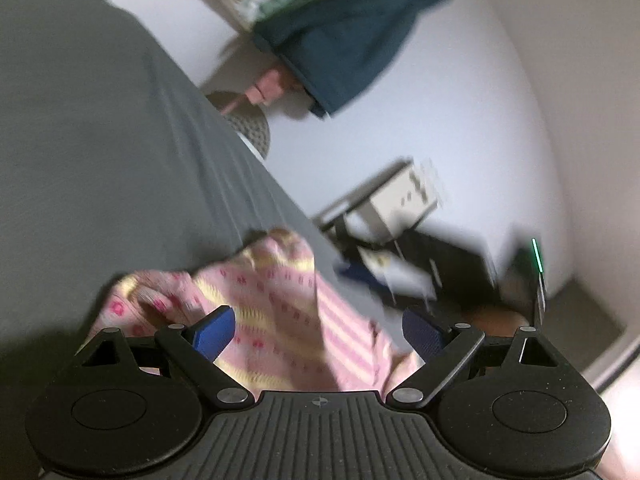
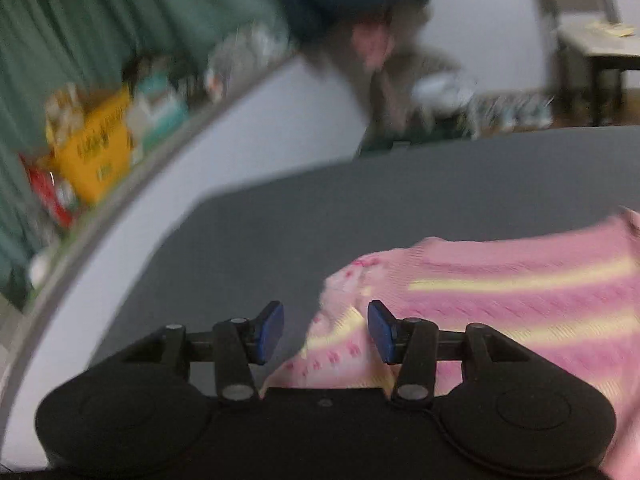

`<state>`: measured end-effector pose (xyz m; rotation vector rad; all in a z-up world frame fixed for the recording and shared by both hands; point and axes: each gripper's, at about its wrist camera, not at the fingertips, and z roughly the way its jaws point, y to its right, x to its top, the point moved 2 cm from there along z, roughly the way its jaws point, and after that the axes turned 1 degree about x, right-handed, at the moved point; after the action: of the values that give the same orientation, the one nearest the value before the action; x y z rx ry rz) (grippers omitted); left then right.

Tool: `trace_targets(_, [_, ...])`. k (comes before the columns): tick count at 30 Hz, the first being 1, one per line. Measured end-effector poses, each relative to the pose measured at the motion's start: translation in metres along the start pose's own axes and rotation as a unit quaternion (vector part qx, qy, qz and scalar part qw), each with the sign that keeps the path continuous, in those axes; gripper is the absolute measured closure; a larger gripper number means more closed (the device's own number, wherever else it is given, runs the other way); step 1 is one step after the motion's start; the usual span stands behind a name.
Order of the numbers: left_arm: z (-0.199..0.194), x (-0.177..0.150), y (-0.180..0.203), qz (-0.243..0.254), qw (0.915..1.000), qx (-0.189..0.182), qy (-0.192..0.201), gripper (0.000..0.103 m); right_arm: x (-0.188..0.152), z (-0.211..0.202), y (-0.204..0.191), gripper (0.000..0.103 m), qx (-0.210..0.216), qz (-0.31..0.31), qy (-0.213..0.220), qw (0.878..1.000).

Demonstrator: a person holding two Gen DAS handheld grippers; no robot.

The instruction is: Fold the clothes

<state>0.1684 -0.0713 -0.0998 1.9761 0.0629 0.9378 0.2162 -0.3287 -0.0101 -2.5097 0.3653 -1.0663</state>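
Note:
A pink knit garment (image 1: 280, 308) with yellow stripes and small red marks lies bunched on a grey surface (image 1: 100, 160). My left gripper (image 1: 318, 330) is open, its blue pads wide apart, with the cloth below and between them. In the right wrist view the same garment (image 2: 500, 300) spreads to the right over the grey surface (image 2: 320, 220). My right gripper (image 2: 326, 330) is open, and a pink and yellow edge of the cloth sits between its pads. Both views are blurred by motion.
A dark blue garment (image 1: 352, 40) hangs against a white wall. A pale box (image 1: 404, 200) and dark clutter lie beyond the grey surface's edge. In the right wrist view a ledge holds a yellow package (image 2: 96, 152), with green curtains (image 2: 100, 20) behind and a table (image 2: 600, 44) far right.

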Motion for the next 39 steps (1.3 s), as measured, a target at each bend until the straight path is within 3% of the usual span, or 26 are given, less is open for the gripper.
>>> trace_targets(4, [0.015,-0.011,-0.004,0.022,0.9983,0.034,-0.042,0.013,0.021,0.049,-0.020,0.061,-0.023,-0.064,-0.093,0.993])
trace_targets(5, [0.014,-0.011,-0.004,0.025,0.9982,0.034,-0.042,0.013,0.021,0.057,-0.021,0.066,-0.033,-0.072,-0.106,0.991])
trace_targets(6, [0.014,-0.011,-0.004,0.028,0.9981,0.035,-0.043,0.013,0.022,0.064,-0.022,0.084,-0.044,-0.081,-0.119,0.989])
trace_targets(7, [0.013,-0.011,-0.004,0.029,0.9978,0.037,-0.046,0.013,0.022,0.071,-0.024,0.093,-0.054,-0.089,-0.131,0.986])
trace_targets(9, [0.011,-0.011,-0.003,0.032,0.9973,0.043,-0.051,0.013,0.025,0.079,-0.022,0.092,-0.052,-0.075,-0.128,0.987])
trace_targets(13, [0.002,-0.014,-0.001,0.040,0.9961,0.062,-0.048,0.013,0.036,0.083,-0.005,0.092,-0.013,0.010,-0.061,0.998])
trace_targets(19, [-0.006,-0.019,0.005,0.038,0.9959,0.070,-0.043,0.013,0.024,0.102,0.014,0.093,-0.008,0.064,-0.039,0.997])
trace_targets(21, [-0.010,-0.019,0.008,0.032,0.9960,0.073,-0.040,0.012,0.024,0.094,0.014,0.085,0.003,0.070,-0.043,0.997])
trace_targets(22, [-0.012,-0.017,0.010,0.028,0.9964,0.073,-0.033,0.012,0.025,0.089,0.014,0.080,0.010,0.070,-0.045,0.996])
trace_targets(24, [-0.021,-0.013,0.013,0.029,0.9975,0.064,-0.007,0.012,0.030,0.072,0.013,0.060,0.021,0.044,-0.048,0.998])
trace_targets(27, [-0.036,-0.009,0.016,0.031,0.9971,0.063,0.031,0.012,0.026,0.040,0.014,0.058,0.026,-0.001,-0.049,0.998])
trace_targets(31, [-0.037,-0.009,-0.001,-0.011,0.9957,0.090,0.017,0.012,-0.008,-0.014,0.023,0.059,0.044,-0.011,-0.043,0.998])
trace_targets(35, [-0.034,-0.015,-0.018,-0.030,0.9934,0.109,0.014,0.012,-0.054,-0.046,0.029,0.059,-0.007,-0.021,-0.053,0.998])
trace_targets(37, [-0.032,-0.018,-0.018,-0.022,0.9930,0.115,0.014,0.012,-0.073,-0.046,0.035,0.063,-0.005,-0.011,-0.077,0.997])
trace_targets(38, [-0.029,-0.020,-0.017,-0.009,0.9924,0.122,0.013,0.012,-0.080,-0.044,0.038,0.074,0.000,-0.006,-0.081,0.997])
trace_targets(39, [-0.027,-0.022,-0.015,0.004,0.9916,0.129,0.012,0.013,-0.083,-0.044,0.040,0.095,0.008,-0.002,-0.077,0.997])
